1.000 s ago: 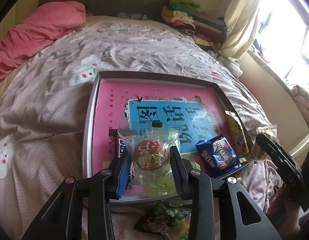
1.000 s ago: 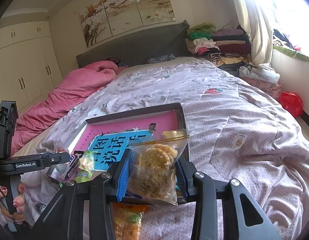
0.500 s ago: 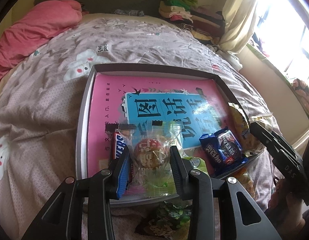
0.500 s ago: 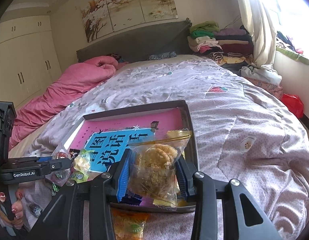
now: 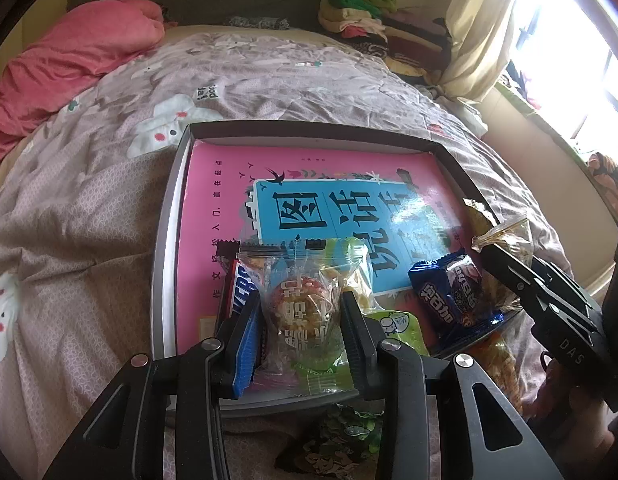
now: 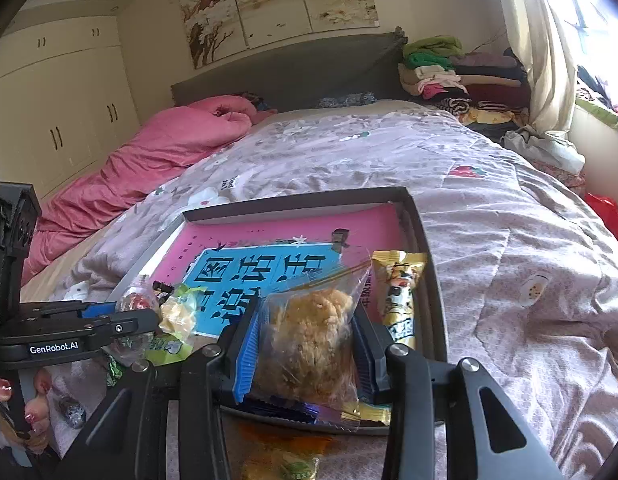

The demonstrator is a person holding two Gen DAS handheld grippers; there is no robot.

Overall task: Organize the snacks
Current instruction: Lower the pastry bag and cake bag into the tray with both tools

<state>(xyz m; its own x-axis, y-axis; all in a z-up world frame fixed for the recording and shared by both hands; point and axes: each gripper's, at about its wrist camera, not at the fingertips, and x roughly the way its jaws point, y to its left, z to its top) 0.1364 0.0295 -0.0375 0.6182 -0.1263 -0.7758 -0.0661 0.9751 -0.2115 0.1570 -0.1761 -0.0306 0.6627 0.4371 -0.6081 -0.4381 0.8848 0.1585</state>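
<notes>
Snacks lie at the near end of the shallow box [image 5: 169, 216]; left gripper [image 5: 303, 322] clamps a clear-wrapped round sweet [image 5: 303, 312], right gripper [image 6: 307, 344] clamps a bagged crumbly cake [image 6: 309, 340].

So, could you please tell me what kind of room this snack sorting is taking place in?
It looks like a bedroom in a home. The tray sits on a bed covered by a floral quilt, with a dark headboard behind, a built-in wardrobe at the left and folded clothes stacked by the window.
</notes>
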